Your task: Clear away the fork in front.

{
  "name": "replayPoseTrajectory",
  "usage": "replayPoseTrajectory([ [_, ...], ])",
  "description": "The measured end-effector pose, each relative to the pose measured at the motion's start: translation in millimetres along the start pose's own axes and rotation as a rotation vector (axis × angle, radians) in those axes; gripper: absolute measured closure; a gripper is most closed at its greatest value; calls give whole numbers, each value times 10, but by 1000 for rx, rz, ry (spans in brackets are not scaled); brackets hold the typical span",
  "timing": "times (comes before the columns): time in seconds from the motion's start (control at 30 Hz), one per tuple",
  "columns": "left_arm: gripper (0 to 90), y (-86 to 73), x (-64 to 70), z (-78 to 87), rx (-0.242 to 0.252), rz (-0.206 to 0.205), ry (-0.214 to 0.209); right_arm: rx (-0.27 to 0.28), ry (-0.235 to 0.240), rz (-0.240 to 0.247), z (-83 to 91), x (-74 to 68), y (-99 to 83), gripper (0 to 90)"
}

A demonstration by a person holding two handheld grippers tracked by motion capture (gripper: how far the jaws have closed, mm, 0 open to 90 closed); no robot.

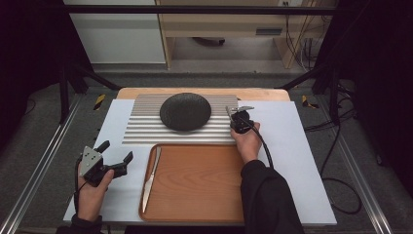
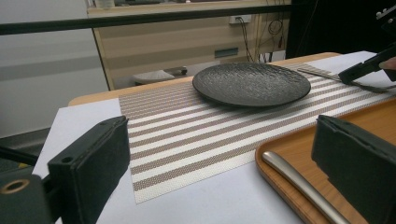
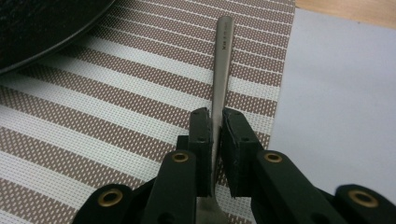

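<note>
The left gripper [image 1: 117,155] sits left of the tray [image 1: 195,183], over the white board [image 1: 302,161], its jaws spread wide with nothing between them. In the left gripper view those jaws frame the striped mat [image 2: 187,135] and the tray's near-left corner. A knife [image 1: 151,178] lies inside the tray along its left rim, handle towards the mat; its steel handle [image 2: 299,184] shows between the jaws in the left gripper view. Just beyond the tray lies the mat, touching or almost touching the tray's far rim. A dark plate [image 1: 185,111] rests on the mat, beyond the tray's middle. Beyond the tray's right far corner, the right gripper [image 1: 233,122] is clamped on a fork [image 3: 221,70] at the mat's right edge, right of the plate and apart from it. In the right gripper view both jaws pinch the fork's handle, which points away over the stripes; whether it touches the mat is unclear.
</note>
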State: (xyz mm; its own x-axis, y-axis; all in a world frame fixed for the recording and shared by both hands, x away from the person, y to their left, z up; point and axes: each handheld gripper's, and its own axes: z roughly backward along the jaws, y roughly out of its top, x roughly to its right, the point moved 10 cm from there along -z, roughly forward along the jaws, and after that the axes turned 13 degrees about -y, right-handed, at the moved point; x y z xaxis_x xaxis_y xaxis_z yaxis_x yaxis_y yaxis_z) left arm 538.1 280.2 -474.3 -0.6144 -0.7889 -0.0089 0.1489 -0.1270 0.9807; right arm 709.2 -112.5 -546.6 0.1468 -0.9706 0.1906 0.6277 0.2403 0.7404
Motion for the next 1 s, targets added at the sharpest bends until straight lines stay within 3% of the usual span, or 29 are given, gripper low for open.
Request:
replayPoseTrajectory([
  [1.0,51,1,-11,7,1,4,1,-4,50,-24,32,-3,5,856],
])
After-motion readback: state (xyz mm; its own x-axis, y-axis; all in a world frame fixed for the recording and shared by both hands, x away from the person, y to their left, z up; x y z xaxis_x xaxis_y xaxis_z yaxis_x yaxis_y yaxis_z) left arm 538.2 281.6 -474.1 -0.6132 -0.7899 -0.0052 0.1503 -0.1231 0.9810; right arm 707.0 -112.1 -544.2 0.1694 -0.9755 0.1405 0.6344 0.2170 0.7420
